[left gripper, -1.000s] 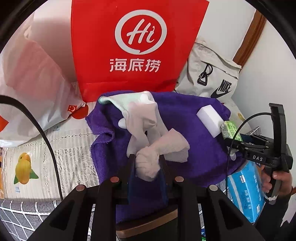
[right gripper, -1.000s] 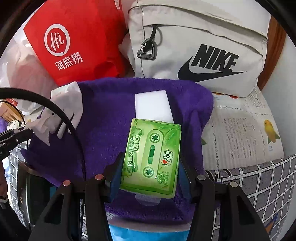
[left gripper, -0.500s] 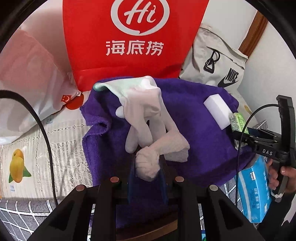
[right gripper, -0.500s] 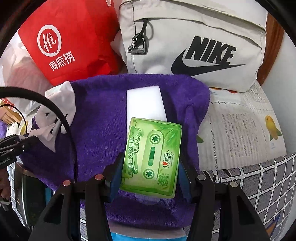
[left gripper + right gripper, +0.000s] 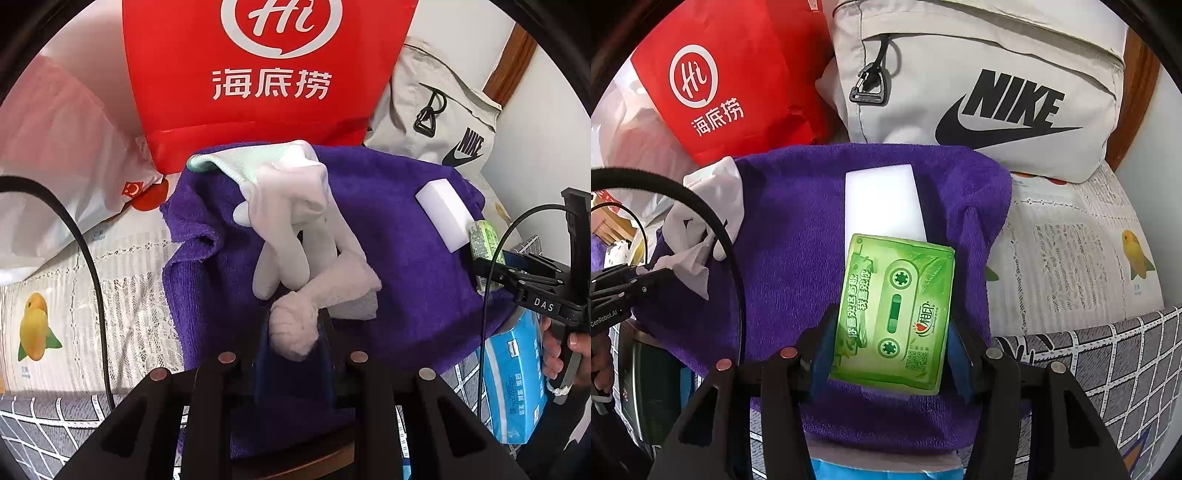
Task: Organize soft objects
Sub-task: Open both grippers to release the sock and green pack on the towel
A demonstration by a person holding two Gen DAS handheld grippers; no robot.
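The knotted socks [image 5: 295, 254] are pinched by the left tool [image 5: 293, 332], its grip just eased – release seems near; the green packet [image 5: 895, 314] is clamped by the right tool [image 5: 892, 332].

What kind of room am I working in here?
Probably a home, not a workshop: a fruit-print tablecloth, a red shopping bag and a beige sling bag against the wall, with a purple towel laid out.

A knotted pale sock bundle [image 5: 295, 258] sprawls across the spread purple towel [image 5: 399, 258]. A white sponge block [image 5: 882, 199] lies flat there, a green tissue pack [image 5: 897, 314] overlapping its near end.
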